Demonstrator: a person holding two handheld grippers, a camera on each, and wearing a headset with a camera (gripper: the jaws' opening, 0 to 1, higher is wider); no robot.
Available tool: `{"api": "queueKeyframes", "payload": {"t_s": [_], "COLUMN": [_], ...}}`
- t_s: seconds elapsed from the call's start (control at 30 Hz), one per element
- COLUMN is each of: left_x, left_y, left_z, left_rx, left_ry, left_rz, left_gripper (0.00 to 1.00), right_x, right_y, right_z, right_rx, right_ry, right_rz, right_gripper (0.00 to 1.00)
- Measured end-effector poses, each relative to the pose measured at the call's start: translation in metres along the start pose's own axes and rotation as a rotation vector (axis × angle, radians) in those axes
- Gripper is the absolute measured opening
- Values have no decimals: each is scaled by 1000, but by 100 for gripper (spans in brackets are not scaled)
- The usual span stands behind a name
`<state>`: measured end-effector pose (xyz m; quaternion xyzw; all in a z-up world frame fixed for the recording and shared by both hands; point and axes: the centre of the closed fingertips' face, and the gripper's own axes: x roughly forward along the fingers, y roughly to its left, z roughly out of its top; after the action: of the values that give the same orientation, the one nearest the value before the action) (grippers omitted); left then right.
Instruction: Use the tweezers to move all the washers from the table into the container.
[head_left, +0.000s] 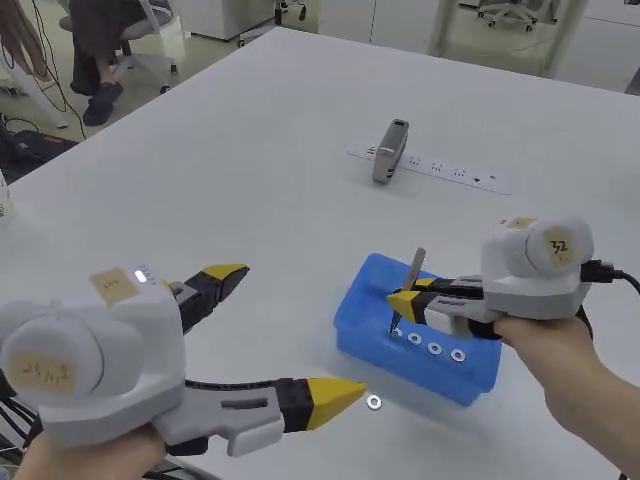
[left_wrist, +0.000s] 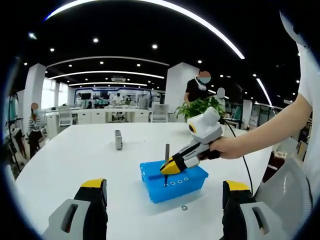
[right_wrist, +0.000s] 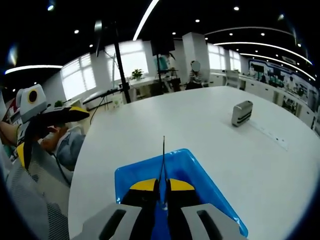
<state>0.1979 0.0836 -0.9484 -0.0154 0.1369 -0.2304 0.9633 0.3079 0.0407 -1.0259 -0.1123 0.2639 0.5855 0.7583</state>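
Head view gives the best count: a row of washers (head_left: 435, 348) lies on the floor of the blue container (head_left: 368, 282), and one loose washer (head_left: 373, 402) sits on the bench (head_left: 250, 150) just beside the container's near wall. The right gripper (head_left: 405, 303) has its jaws pressed together on the tweezers (head_left: 415, 268), which stand nearly upright with the tips down inside the container. I honestly can't tell if those tips are pinching a washer or not. The left gripper view adds the side-on angle: the tweezers poke down next to the row, and the loose washer shows out front of the container. The right gripper view looks straight along the tweezers over the blue floor, too blurry for me to pick out washers. The left gripper (head_left: 290, 332) hangs low over the near edge of the bench with its jaws spread wide, nothing between them. The hand (head_left: 545, 350) on the right gripper comes in from the near right corner. Farther back there's a grey box (head_left: 390, 150) on a power strip (head_left: 450, 171).
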Motion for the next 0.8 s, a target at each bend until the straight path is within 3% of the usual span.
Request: {"api": "queueKeyframes", "payload": {"t_s": [0.43, 0.8], "left_x": [0, 0], "left_y": [-2, -2], "left_z": [0, 0], "left_rx": [1, 3], "left_ry": [1, 0], "left_rz": [-4, -5], "left_gripper": [98, 98], "right_x": [-5, -25], "right_y": [6, 16], "right_z": [3, 18], "right_rx": [-4, 28], "right_ry": [-18, -120], "right_rz": [-1, -31], "right_gripper": [4, 4]}}
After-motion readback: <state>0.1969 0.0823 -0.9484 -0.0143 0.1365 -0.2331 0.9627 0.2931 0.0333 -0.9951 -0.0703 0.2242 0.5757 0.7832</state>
